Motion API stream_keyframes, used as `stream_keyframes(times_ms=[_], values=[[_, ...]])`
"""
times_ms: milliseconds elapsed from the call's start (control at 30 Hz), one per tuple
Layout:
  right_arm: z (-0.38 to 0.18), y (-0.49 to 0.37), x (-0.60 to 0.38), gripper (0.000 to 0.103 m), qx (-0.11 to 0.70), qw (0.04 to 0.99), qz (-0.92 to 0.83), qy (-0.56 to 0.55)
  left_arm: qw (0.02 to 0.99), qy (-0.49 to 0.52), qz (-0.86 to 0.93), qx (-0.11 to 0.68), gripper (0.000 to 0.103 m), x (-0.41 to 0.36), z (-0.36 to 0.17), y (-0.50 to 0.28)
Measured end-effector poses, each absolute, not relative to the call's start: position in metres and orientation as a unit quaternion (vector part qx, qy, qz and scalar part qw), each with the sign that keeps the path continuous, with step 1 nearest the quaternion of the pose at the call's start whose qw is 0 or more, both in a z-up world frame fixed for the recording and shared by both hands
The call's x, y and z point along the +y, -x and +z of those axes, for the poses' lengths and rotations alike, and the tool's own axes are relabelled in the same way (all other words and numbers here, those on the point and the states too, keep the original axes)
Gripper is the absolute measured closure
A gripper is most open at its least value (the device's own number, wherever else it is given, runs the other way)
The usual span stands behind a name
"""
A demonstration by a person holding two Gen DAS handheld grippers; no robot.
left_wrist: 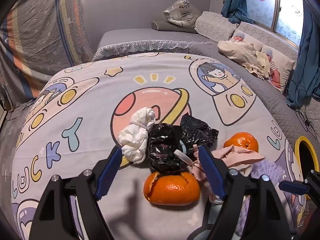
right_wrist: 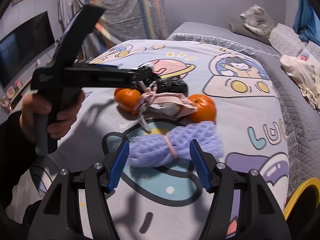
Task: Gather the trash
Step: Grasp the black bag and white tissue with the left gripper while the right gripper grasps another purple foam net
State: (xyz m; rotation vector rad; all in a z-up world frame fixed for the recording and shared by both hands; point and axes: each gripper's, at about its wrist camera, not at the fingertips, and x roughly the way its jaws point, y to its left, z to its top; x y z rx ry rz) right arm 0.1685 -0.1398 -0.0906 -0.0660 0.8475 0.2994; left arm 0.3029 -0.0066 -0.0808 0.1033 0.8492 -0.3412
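Note:
A pile of trash lies on the cartoon bedsheet (left_wrist: 84,104). In the left wrist view my left gripper (left_wrist: 160,158) is open, its blue fingers on either side of a crumpled black plastic bag (left_wrist: 166,146), with a white tissue wad (left_wrist: 138,136) to its left and an orange peel (left_wrist: 172,188) in front. A pink wrapper (left_wrist: 238,156) and a whole orange (left_wrist: 242,141) lie to the right. In the right wrist view my right gripper (right_wrist: 160,156) is open around a purple foam net (right_wrist: 174,146). Beyond it lie the pink wrapper (right_wrist: 172,102) and oranges (right_wrist: 204,108).
A yellow-rimmed bin (right_wrist: 302,198) stands at the bed's right edge, also in the left wrist view (left_wrist: 306,156). Pillows, dolls (left_wrist: 260,58) and a plush tiger (left_wrist: 182,12) lie at the bed's far side. My hand holds the left gripper's body (right_wrist: 84,78) at left.

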Motion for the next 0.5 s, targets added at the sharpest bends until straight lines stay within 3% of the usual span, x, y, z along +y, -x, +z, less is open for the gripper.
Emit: stream_keyframes(times_ms=[333,500], values=[[-0.108,-0.184,-0.129,0.043,0.428,0.890,0.147,0.050,0.884,-0.070,-0.164,0.431,0.029,-0.018,-0.096,-0.320],[-0.108,-0.182,-0.122,0.043,0.422,0.891,0.146,0.078,0.880,-0.078,-0.157,0.441,0.041,-0.024,-0.099,-0.329]])
